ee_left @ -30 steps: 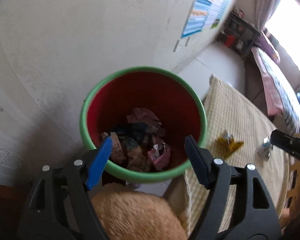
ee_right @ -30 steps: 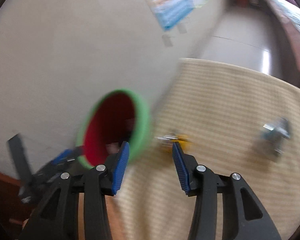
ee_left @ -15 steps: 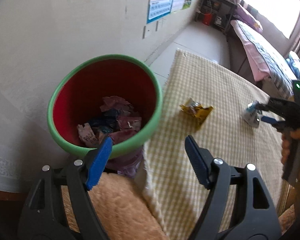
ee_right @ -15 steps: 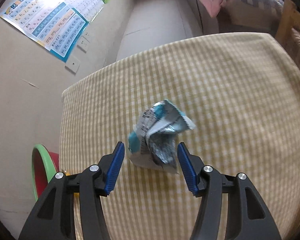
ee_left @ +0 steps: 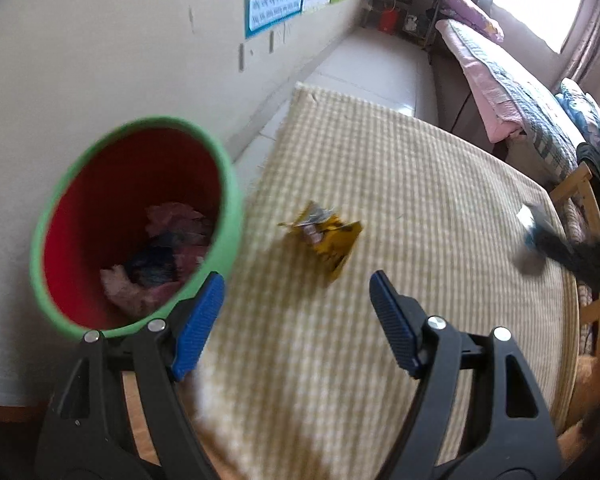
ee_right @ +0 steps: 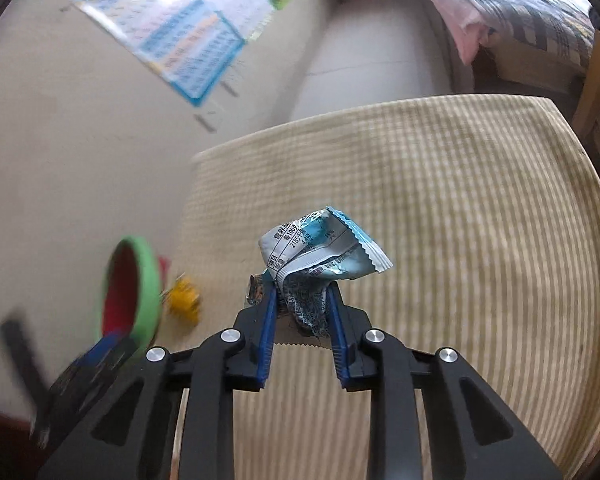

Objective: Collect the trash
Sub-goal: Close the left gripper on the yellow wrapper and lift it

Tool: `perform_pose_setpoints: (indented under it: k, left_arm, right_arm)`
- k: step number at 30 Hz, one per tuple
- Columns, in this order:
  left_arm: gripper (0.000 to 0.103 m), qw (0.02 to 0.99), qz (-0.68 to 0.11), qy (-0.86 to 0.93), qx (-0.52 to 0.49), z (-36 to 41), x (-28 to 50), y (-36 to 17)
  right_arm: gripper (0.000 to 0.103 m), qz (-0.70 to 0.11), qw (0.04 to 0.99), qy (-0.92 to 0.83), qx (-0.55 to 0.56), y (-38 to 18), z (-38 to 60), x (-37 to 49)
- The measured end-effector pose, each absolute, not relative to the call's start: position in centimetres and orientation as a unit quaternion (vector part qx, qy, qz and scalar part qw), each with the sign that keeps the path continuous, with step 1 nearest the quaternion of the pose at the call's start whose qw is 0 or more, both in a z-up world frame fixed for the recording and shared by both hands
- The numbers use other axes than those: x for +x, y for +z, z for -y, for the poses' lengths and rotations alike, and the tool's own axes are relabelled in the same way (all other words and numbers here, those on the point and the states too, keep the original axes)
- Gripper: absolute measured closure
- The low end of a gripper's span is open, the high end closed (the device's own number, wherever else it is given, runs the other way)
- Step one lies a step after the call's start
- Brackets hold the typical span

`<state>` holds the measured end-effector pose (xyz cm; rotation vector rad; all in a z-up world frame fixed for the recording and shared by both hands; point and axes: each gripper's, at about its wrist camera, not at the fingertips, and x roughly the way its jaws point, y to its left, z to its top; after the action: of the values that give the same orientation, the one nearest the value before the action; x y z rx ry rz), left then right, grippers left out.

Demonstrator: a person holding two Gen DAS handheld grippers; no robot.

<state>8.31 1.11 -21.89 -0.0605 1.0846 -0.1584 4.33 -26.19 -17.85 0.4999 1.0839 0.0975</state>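
- Pinching the blue-and-silver wrapper (ee_right: 320, 264), the right gripper (ee_right: 302, 300) has just been closing; its blue pads now press the crumpled foil's lower part from both sides, the upper part fanning out above the tips.
- Grip looks shallow, foil springy. Judgement: keep the squeeze steady, carry it low over the cloth and let go only once the tips are over the mouth of the bin, since a light wrapper drifts.
- Left gripper (ee_left: 296, 308) stands wide, nothing between its pads; it hangs over the cloth with the yellow wrapper (ee_left: 332, 240) just ahead of the tips, flat and not yet touched.
- Judgement for that one: come down with the pads astride a raised fold, as a flat packet gives little to bite.
- Both wrappers belong to the checked tablecloth (ee_left: 440, 200); the blue one sits near its far right side in the left view, blurred.
- Bin (ee_left: 136, 220): green rim, red inside, beside the table's left edge near the wall. Holds a loose heap of pink and dark wrappers at the bottom; plenty of room above.
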Motion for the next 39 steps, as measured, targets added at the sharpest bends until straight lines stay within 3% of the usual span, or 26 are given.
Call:
perform_pose_setpoints:
  k: [6, 8, 15, 21, 27, 29, 31, 32, 33, 39]
  left_arm:
    - [0.032, 0.855, -0.514, -0.053, -0.038, 0.5, 11.3, -23.8]
    - [0.043, 0.843, -0.534, -0.053, -0.05, 0.5, 12.2, -24.7]
    - [0.044, 0.83, -0.554, -0.042, -0.048, 0.4, 12.9, -25.9]
    - [0.06, 0.83, -0.554, -0.054, -0.041, 0.8, 12.9, -25.7]
    - [0.06, 0.83, -0.554, -0.055, -0.042, 0.9, 12.6, -25.7]
    - [0.054, 0.825, -0.56, -0.058, -0.051, 0.8, 12.8, -25.9]
    - [0.054, 0.822, -0.565, -0.06, -0.049, 0.8, 12.8, -26.1]
    - [0.057, 0.823, -0.563, -0.06, -0.047, 0.8, 12.6, -26.1]
    - [0.067, 0.825, -0.56, -0.062, -0.044, 0.9, 12.5, -25.9]
    - [0.073, 0.839, -0.539, -0.069, -0.027, 1.2, 11.5, -24.2]
  right_arm:
    - [0.079, -0.503, 0.842, 0.067, 0.18, -17.5, 23.6, 2.1]
    - [0.079, -0.502, 0.844, 0.069, 0.174, -17.7, 23.5, 2.2]
    - [0.078, -0.512, 0.836, 0.077, 0.18, -19.1, 23.6, 2.8]
    - [0.078, -0.514, 0.834, 0.082, 0.182, -19.2, 23.6, 3.0]
    - [0.078, -0.516, 0.833, 0.083, 0.18, -19.3, 23.5, 2.9]
    - [0.078, -0.518, 0.832, 0.082, 0.179, -19.4, 23.5, 2.9]
    - [0.078, -0.519, 0.832, 0.081, 0.177, -19.5, 23.5, 2.9]
    - [0.078, -0.519, 0.833, 0.08, 0.176, -19.5, 23.4, 2.8]
    - [0.078, -0.518, 0.834, 0.079, 0.175, -19.5, 23.4, 2.8]
    - [0.078, -0.517, 0.835, 0.078, 0.172, -19.3, 23.3, 2.8]
